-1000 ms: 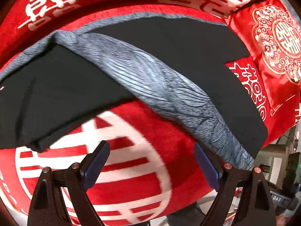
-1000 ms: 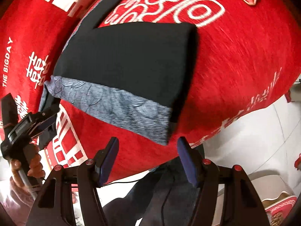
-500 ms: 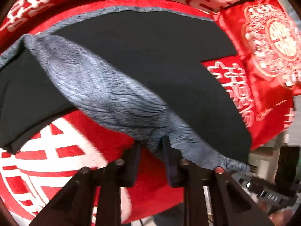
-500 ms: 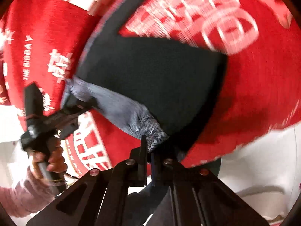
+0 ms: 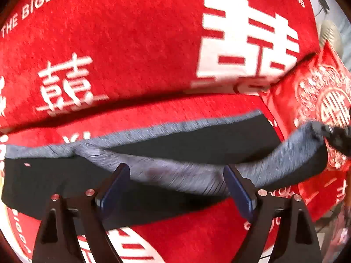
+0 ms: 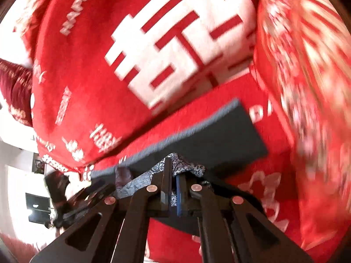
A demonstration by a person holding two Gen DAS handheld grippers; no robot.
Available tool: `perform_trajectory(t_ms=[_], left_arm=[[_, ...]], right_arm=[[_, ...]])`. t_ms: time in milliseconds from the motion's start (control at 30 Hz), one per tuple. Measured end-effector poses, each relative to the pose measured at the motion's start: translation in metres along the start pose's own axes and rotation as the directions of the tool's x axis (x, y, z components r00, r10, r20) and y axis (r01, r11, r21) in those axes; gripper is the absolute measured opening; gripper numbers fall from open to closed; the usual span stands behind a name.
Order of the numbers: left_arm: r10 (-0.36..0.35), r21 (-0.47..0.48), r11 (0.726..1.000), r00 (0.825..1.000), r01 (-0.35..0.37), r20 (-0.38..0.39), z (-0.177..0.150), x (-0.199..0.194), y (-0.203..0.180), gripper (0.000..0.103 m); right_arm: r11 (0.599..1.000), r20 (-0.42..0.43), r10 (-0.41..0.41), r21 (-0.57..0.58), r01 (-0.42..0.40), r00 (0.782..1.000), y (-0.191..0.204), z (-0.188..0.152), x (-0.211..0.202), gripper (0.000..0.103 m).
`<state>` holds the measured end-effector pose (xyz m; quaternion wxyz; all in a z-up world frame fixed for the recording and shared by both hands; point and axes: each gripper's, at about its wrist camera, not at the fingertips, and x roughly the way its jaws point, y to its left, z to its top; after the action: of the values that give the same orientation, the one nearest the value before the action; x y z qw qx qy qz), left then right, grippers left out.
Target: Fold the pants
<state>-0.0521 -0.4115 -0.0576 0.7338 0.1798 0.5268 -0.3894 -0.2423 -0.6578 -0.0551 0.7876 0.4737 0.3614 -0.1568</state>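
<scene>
The pants (image 5: 197,151) are black with a grey patterned edge and lie across a red sofa seat. A grey patterned band (image 5: 179,171) is lifted and stretched over the black cloth. My left gripper (image 5: 176,172) has its jaws opening wide; the band passes between the blue pads (image 5: 114,190), which do not press on it. My right gripper (image 6: 173,168) is shut on the grey patterned edge (image 6: 188,167), above the black panel (image 6: 219,135). The left wrist view catches that gripper (image 5: 337,138) at the far right, pulling the band's end up.
A red cover with large white characters (image 5: 241,43) drapes the sofa back behind the pants. A red embroidered cushion (image 5: 324,96) stands at the right end. A person's hand and the other tool (image 6: 65,195) are blurred at the lower left of the right wrist view.
Both grippers closed on the grey edge, then rose and swung toward the sofa back, carrying it over the black cloth. The left jaws have since spread apart; the right stays shut on the fabric.
</scene>
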Motion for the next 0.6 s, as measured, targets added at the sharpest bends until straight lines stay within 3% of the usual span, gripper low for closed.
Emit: perform_trajectory(t_ms=[100,200,233,267,333,433,600], left_arm=[[0.057,-0.029,0.998,0.998,-0.057,-0.028,0.002,0.012,0.016,0.087],[0.118,-0.031,0.992,0.990,-0.120,-0.078,-0.001,0.050,0.022,0.087],[0.163,-0.014,0.986,0.981,-0.165,-0.107,-0.004,0.072,0.024,0.087],[0.184,-0.004,0.982,0.975,-0.186,-0.127,-0.006,0.086,0.023,0.087],[0.233,0.018,0.972,0.955,-0.234,-0.183,-0.013,0.116,0.027,0.088],[0.235,-0.023,0.970,0.957,-0.243,-0.169,-0.019,0.127,0.034,0.097],[0.213,-0.052,0.973,0.958,-0.227,-0.194,-0.020,0.129,0.040,0.097]], right_arm=[[0.999,-0.044,-0.044,-0.010,0.044,0.998,-0.009,0.042,0.028,0.006],[0.987,-0.120,-0.150,-0.072,0.142,0.981,-0.013,0.063,0.066,0.010],[0.981,-0.155,-0.181,-0.094,0.168,0.971,-0.015,0.066,0.079,0.024],[0.972,-0.182,-0.217,-0.127,0.196,0.959,-0.015,0.068,0.092,0.046],[0.944,-0.227,-0.290,-0.228,0.239,0.930,-0.010,0.067,0.112,0.065],[0.899,-0.195,-0.357,-0.337,0.280,0.913,0.006,0.061,0.111,0.066],[0.908,-0.108,-0.318,-0.320,0.270,0.942,0.015,0.027,0.069,0.069]])
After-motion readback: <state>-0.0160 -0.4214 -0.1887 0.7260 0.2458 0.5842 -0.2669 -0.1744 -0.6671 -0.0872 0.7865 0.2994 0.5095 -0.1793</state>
